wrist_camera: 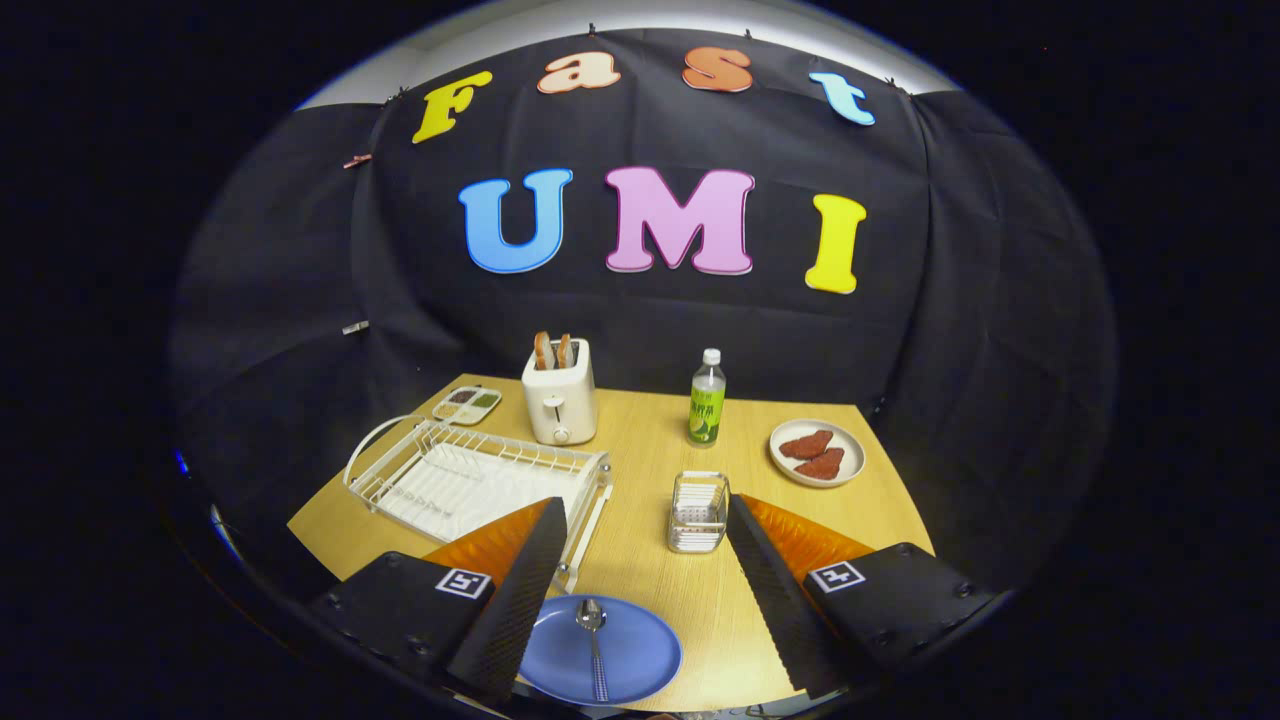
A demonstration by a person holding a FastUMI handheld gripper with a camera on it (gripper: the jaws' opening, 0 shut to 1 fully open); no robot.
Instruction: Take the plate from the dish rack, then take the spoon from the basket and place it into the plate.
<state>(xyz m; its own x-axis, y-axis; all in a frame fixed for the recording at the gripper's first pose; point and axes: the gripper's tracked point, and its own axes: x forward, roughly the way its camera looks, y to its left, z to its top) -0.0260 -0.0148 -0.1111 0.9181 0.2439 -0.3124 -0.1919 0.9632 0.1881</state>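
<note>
— Wooden table [640, 560], black cloth wall behind it. What stood on it?

— Toward the back, a white toaster [560, 405] with two slices of toast [554, 351] poking up, a small tray of condiments [467, 404] just beside it, a green-labelled bottle [707, 398] further along, and a white plate with reddish pieces of meat [817, 452] off toward the far corner.

— And the dish rack?

— The dish rack [470, 480] sat in front of the toaster, white wire, its slots held nothing I could make out. The basket [698, 512], a small clear one, stood near the rack, just ahead of the fingertips.

— Where was the plate?

— The blue plate [600, 650] lay flat on the table at the near edge, low between the fingers and closer to one of them. The spoon [593, 632] rested in it, bowl pointing away, handle running back toward the near rim.

— The gripper?

— The gripper [645, 510] had its fingers spread wide apart, gripping nothing, held above the table with the plate below and the basket just beyond the tips. Neither finger touched spoon or plate.
</note>
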